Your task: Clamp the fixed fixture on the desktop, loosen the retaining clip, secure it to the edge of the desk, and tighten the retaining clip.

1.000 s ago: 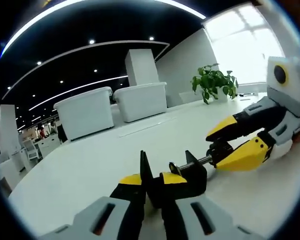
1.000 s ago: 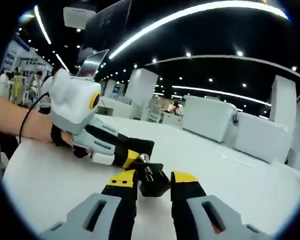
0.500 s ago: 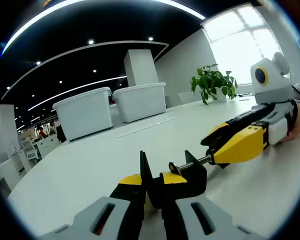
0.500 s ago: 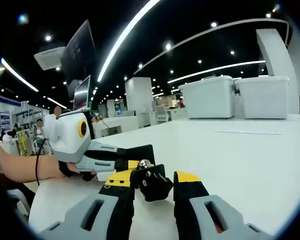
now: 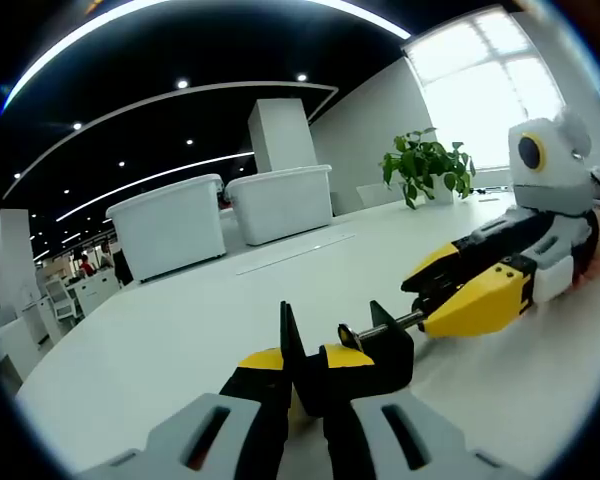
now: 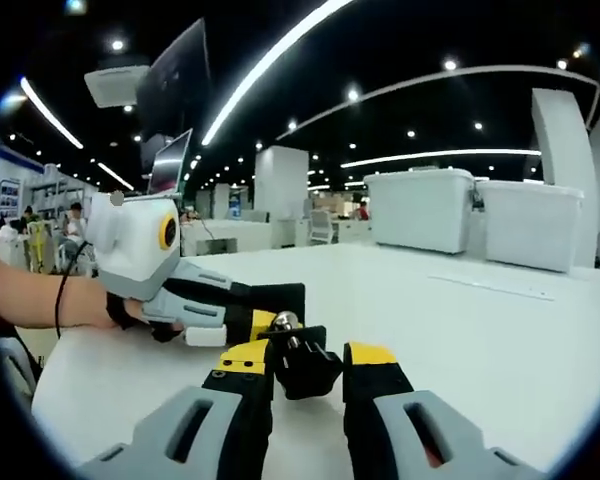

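A black C-shaped clamp fixture point(image 5: 365, 362) sits on the white desk point(image 5: 180, 330), and my left gripper point(image 5: 305, 362) is shut on its body. Its screw rod point(image 5: 385, 325) runs to the right into the yellow jaws of my right gripper point(image 5: 458, 288). In the right gripper view, the black screw knob point(image 6: 305, 370) is pinched between the yellow fingertips point(image 6: 372, 354) of my right gripper point(image 6: 305, 358). Beyond the knob, the left gripper point(image 6: 180, 285) lies low on the desk with a person's hand behind it.
Two white storage bins point(image 5: 170, 225) point(image 5: 280, 200) stand at the far side of the desk, with a potted plant point(image 5: 428, 165) by the window. In the right gripper view the bins point(image 6: 420, 205) are at the back right and a monitor point(image 6: 170, 160) hangs at the upper left.
My right gripper has rolled around the screw axis while gripping the knob, first one way, then partly back. My left gripper and the clamp body have stayed still.
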